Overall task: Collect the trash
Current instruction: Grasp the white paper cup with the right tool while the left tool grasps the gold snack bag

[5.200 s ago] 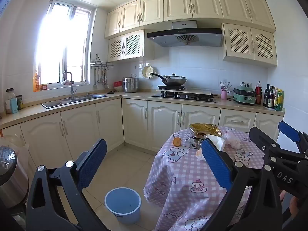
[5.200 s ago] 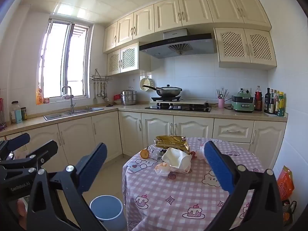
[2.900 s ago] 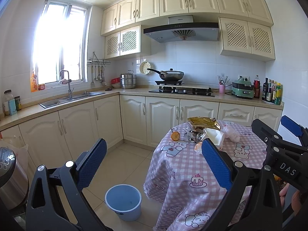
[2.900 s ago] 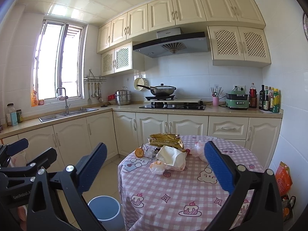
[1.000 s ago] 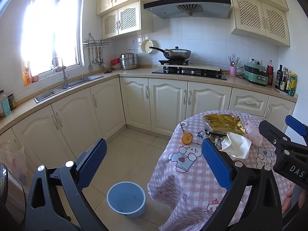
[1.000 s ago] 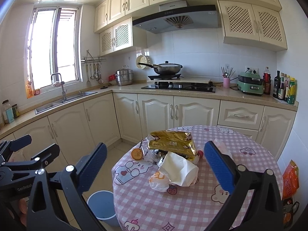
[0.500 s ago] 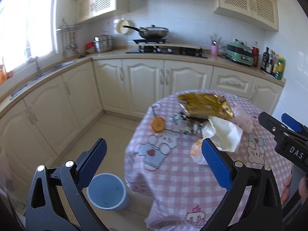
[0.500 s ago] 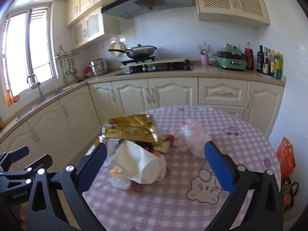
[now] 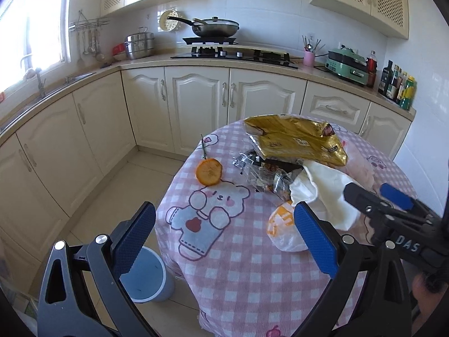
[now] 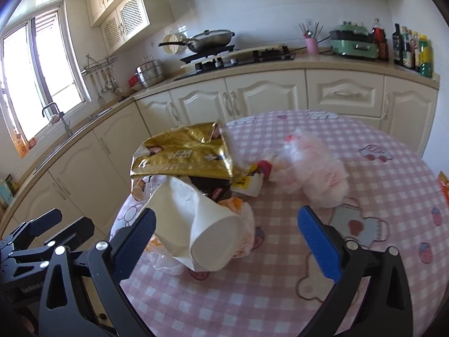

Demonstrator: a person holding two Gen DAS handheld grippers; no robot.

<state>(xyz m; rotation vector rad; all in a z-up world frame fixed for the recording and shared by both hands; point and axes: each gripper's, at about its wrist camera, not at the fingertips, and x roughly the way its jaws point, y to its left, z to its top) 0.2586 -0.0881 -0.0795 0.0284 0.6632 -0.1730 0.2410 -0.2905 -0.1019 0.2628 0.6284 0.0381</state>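
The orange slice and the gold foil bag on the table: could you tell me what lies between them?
In the left wrist view, crumpled clear plastic wrappers lie between the orange slice and the gold foil bag, partly tucked under the bag's near edge.

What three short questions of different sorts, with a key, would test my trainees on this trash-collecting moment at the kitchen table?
1. True or false: the right gripper is shut on the white paper cup.
2. Multiple choice: the gold foil bag lies (a) on the floor, (b) on top of the trash pile, (c) in the blue bin.
3. Fill in: the orange slice lies on the ____ tablecloth.

Key: 1 false, both the right and the left gripper are open and empty; 2 b; 3 pink checked.
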